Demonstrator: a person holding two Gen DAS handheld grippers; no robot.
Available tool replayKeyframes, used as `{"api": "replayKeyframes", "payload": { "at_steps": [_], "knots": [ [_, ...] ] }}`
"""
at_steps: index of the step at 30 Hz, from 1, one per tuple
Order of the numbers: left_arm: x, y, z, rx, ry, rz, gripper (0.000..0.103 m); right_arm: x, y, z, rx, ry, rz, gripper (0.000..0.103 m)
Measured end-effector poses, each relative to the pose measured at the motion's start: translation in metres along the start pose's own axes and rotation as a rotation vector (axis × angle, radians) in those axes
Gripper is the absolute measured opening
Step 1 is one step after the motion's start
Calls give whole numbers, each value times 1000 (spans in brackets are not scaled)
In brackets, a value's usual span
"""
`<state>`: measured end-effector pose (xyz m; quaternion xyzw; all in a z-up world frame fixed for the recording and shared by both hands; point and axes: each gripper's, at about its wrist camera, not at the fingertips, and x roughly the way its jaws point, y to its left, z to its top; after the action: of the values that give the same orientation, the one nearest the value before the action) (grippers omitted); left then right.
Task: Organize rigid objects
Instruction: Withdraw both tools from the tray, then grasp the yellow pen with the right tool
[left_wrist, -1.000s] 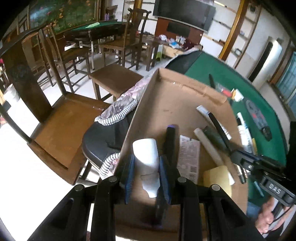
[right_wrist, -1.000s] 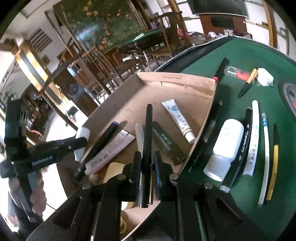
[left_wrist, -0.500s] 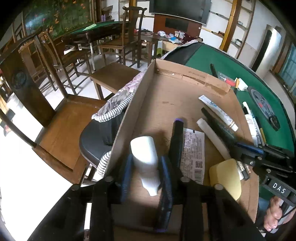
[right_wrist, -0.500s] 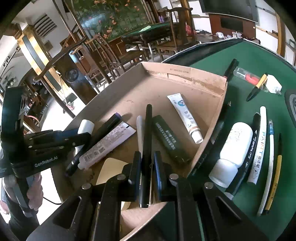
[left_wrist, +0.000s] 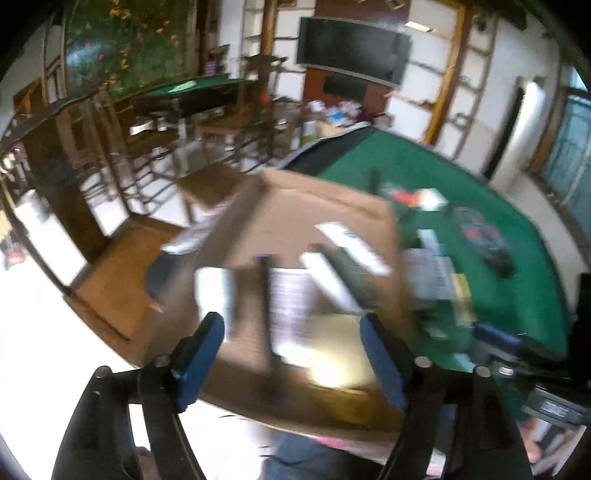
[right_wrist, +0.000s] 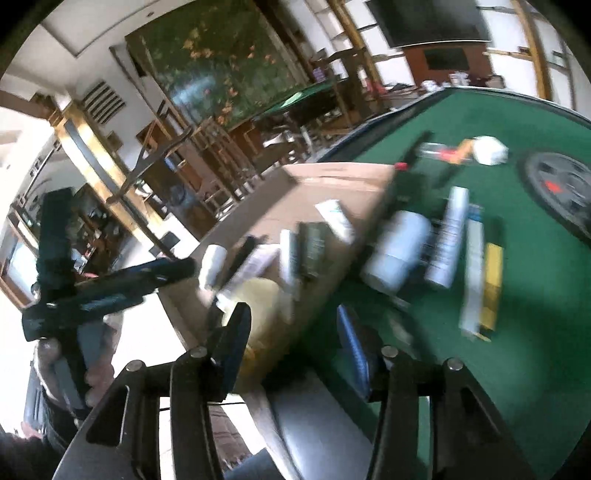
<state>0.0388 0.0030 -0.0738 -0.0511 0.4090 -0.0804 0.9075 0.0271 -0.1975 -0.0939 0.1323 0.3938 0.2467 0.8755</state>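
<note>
Now both pairs of jaws were opening with nothing between them: the left gripper (left_wrist: 291, 354) had let go of the white bottle (left_wrist: 216, 291) and the right gripper (right_wrist: 293, 347) of the black pen, both left in the cardboard box (left_wrist: 332, 206). Both hands had pulled back, angled downward, with more pens (right_wrist: 476, 266) waiting on the green worktop (right_wrist: 535, 295).

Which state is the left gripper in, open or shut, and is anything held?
Open and still opening. The left gripper has its blue pads wide apart with nothing pressed between them; the white bottle lies in the box beyond.
</note>
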Motion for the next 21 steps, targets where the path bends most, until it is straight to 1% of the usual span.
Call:
{"api": "replayKeyframes", "payload": {
  "at_steps": [1,2,3,4,5,7,9,11,13,14,15,16,18,19,20,21],
  "knots": [
    [-2,-11,-3,12,8,-34,84,-13,-15,-5,33,-14,-30,48],
    [-3,-31,-7,29,33,-89,84,-22,-26,-8,61,-26,-49,48],
    [-2,-41,-9,36,50,-112,84,-30,-37,-11,89,-36,-61,48],
    [3,-62,-14,63,84,-149,84,-38,-52,-13,128,-43,-80,48],
    [6,-73,-16,71,101,-163,84,-44,-66,-15,168,-51,-111,48],
    [23,-99,-28,79,170,-151,84,-53,-90,-20,235,-60,-173,48],
    [39,-119,-37,91,225,-177,84,-57,-104,-24,281,-60,-209,48],
    [53,-132,-40,105,243,-155,84,-63,-116,-30,323,-68,-229,47],
    [70,-143,-38,112,262,-111,83,-67,-122,-35,348,-73,-239,47],
    [75,-146,-37,115,260,-99,82,-70,-123,-37,357,-77,-243,47],
    [83,-150,-35,118,262,-73,82,-71,-123,-38,358,-80,-244,47],
    [91,-153,-33,112,268,-46,79,-72,-124,-39,362,-82,-245,47],
    [104,-156,-35,110,282,-25,74,-72,-122,-39,366,-84,-245,47],
    [110,-157,-37,112,296,-15,58,-72,-120,-39,363,-85,-243,47],
    [113,-161,-40,135,275,17,47,-72,-119,-38,362,-84,-243,47],
    [112,-165,-43,165,252,51,39,-70,-120,-37,363,-83,-242,47]
  ]
}}
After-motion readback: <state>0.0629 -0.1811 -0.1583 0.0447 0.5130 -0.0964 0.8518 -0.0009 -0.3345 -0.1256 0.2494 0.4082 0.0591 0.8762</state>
